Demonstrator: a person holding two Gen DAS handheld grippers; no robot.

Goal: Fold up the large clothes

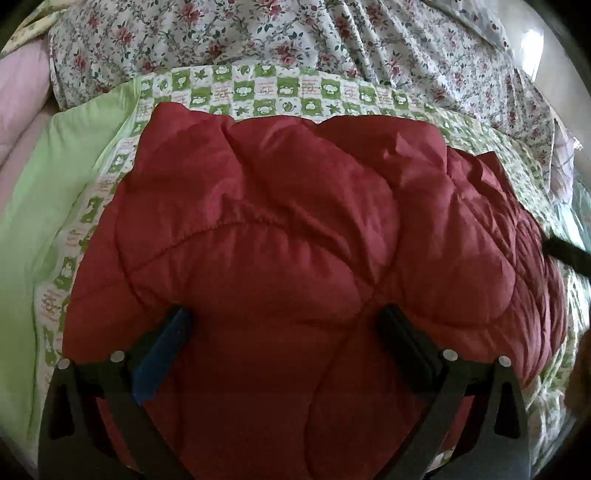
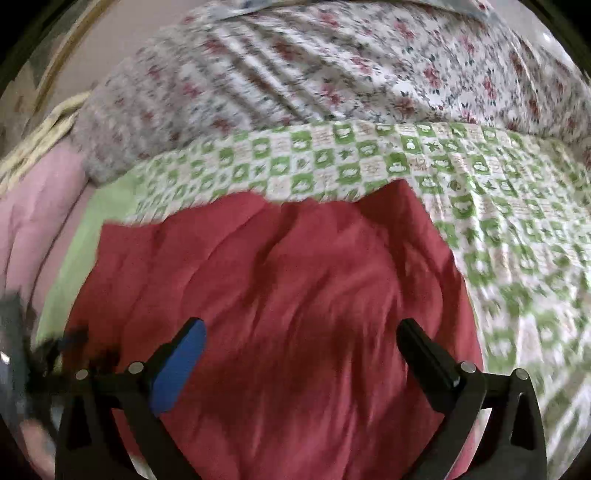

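Hovering over a bed, we see a puffy red quilted jacket [image 1: 295, 240] lying on the green checked sheet [image 1: 258, 90], bare sheet beyond its edges. Our left gripper [image 1: 284, 325] and right gripper [image 2: 303, 339] gape wide, holding nothing. Slippery padding could spring back unfolded.

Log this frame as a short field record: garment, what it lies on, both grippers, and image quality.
garment: red quilted jacket, puffy, lying bunched, not neatly folded
surface: green checked sheet, with floral bedding behind it
left gripper: open, over the jacket, nothing between its fingers
right gripper: open, over the jacket, holding nothing
other: pink fabric at far left
image quality: right wrist view motion-blurred; left wrist view sharp
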